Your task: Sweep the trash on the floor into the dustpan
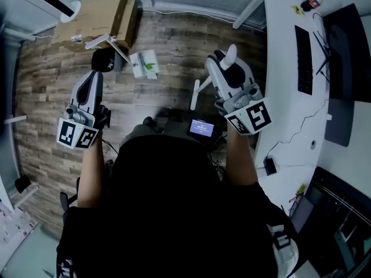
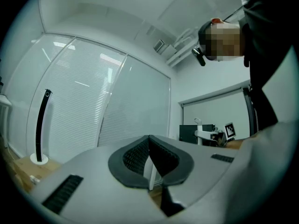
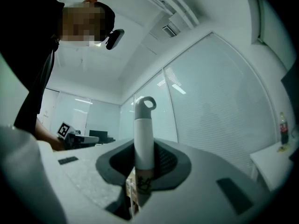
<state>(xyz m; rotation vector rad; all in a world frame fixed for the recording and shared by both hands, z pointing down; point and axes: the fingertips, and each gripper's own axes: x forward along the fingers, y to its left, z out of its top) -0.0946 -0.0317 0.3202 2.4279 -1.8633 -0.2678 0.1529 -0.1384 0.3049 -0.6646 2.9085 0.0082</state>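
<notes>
In the head view my right gripper (image 1: 228, 68) is shut on an upright white broom handle (image 1: 231, 55); its stick (image 1: 195, 95) drops toward the floor. In the right gripper view that gripper (image 3: 143, 171) pinches the handle (image 3: 144, 134), whose loop end rises above the pads. My left gripper (image 1: 103, 61) is level over the wooden floor, and in its own view the left gripper (image 2: 150, 164) is shut, with a thin white strip (image 2: 152, 175) hanging from the pads. A thin white rod (image 1: 122, 52) slants toward a white and green piece of trash (image 1: 145, 63). No dustpan pan shows clearly.
A cardboard box (image 1: 99, 15) lies on the floor beyond the left gripper. A white desk (image 1: 287, 80) with a keyboard (image 1: 303, 59) runs along the right. A black floor fan pole (image 2: 42, 125) stands by the window blinds. The person's body fills the lower middle.
</notes>
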